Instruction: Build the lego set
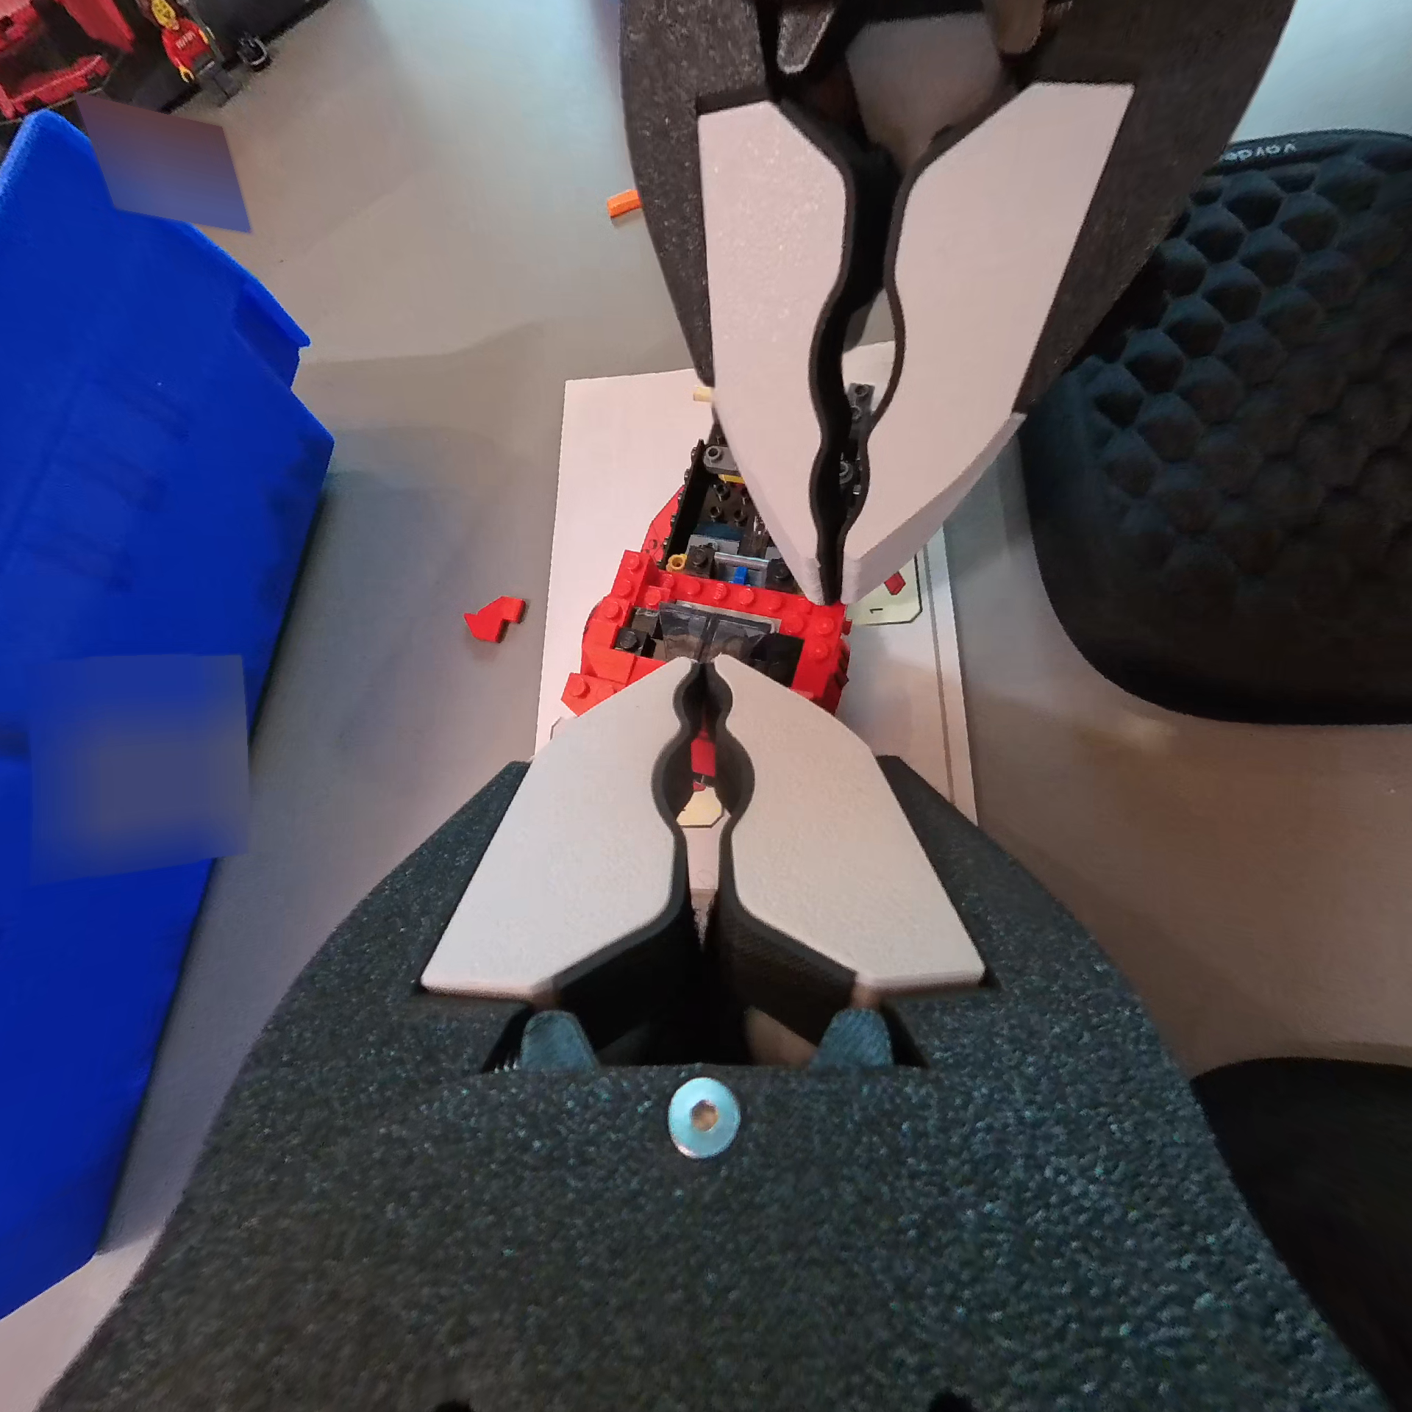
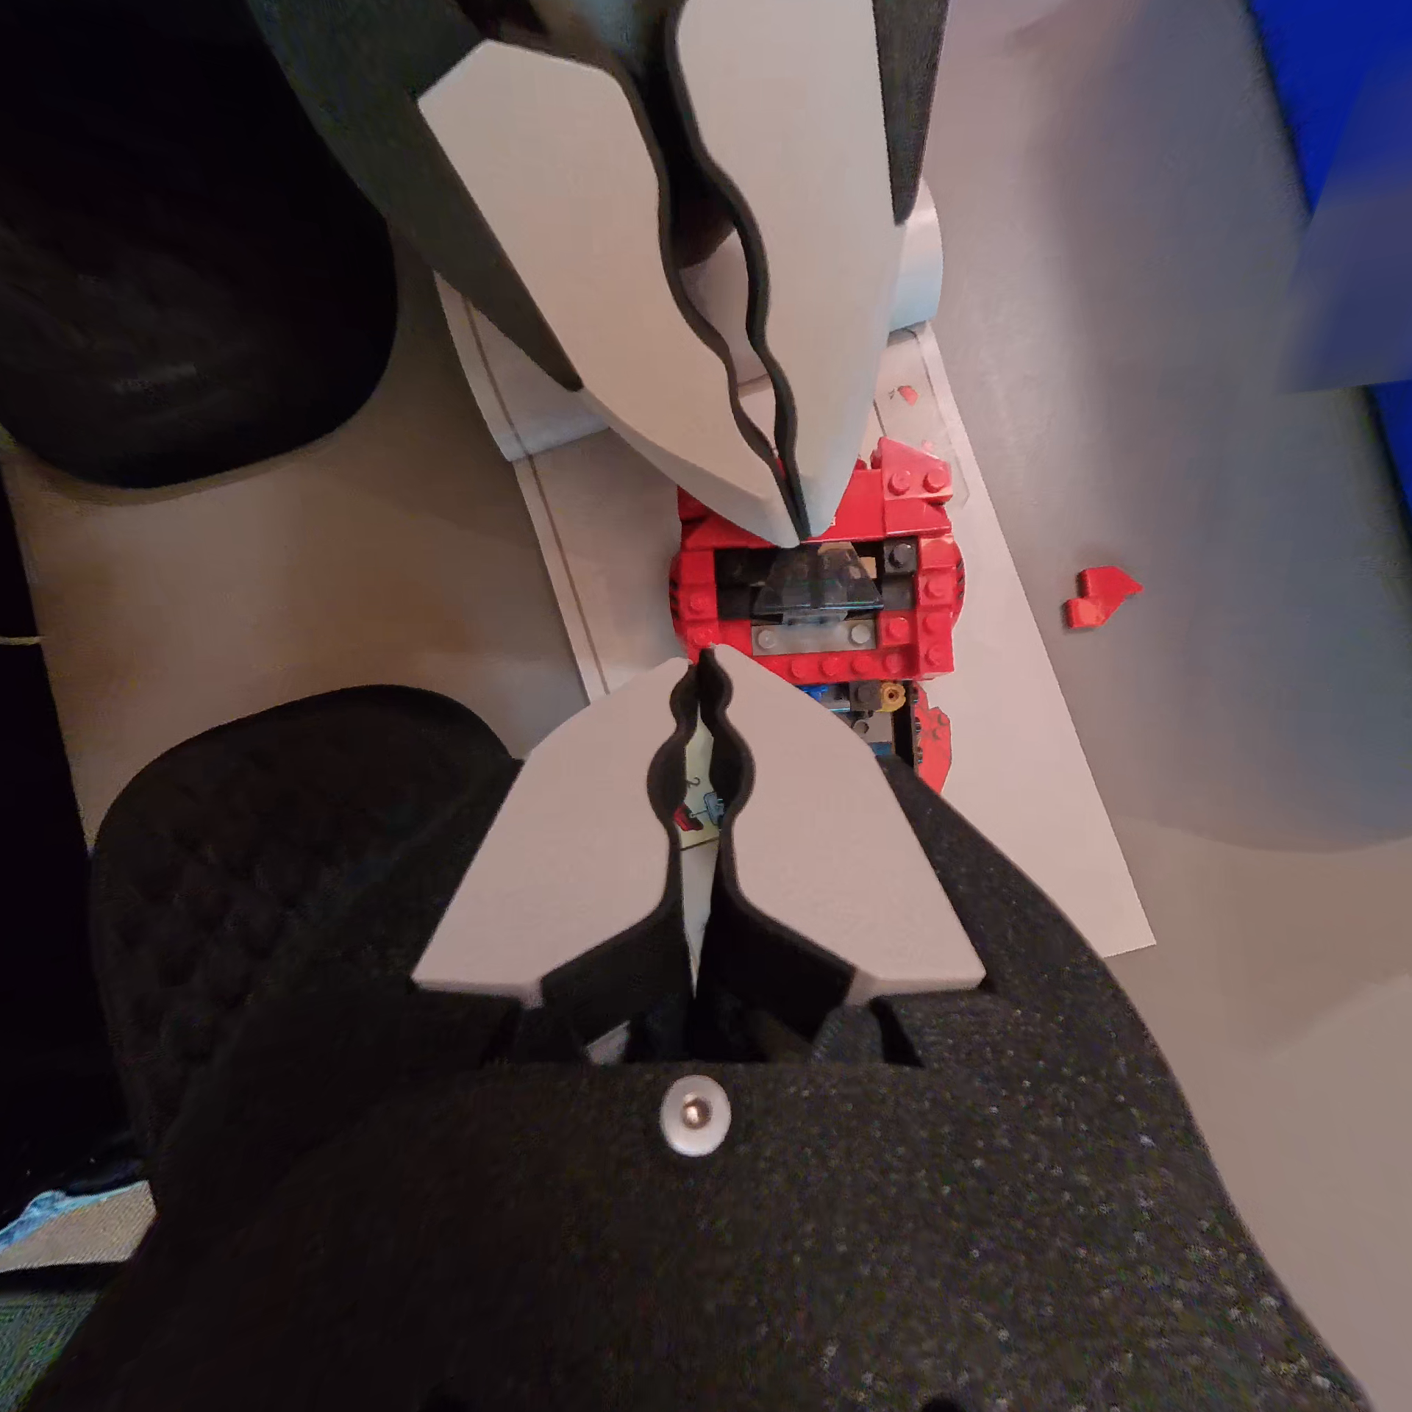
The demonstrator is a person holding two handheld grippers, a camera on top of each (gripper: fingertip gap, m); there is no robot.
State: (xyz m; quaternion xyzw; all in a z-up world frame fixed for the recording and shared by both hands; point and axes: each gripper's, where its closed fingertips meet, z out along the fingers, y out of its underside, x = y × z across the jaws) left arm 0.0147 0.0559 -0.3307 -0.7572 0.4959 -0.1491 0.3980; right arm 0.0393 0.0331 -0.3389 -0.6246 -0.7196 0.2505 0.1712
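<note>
We bring both tools in from opposite ends of the red lego car (image 1: 710, 619), which sits on the open instruction booklet (image 1: 611, 428), probably so one can steady it while the other presses. Our left gripper (image 1: 703, 668) has its jaws closed to a sliver and holds nothing; its tips sit at the near edge of the smoky windscreen piece (image 2: 814, 584). Our right gripper (image 2: 701, 657), equally pinched shut and empty, meets the car's far side. A loose red piece (image 1: 495, 616) lies left of the jaws.
</note>
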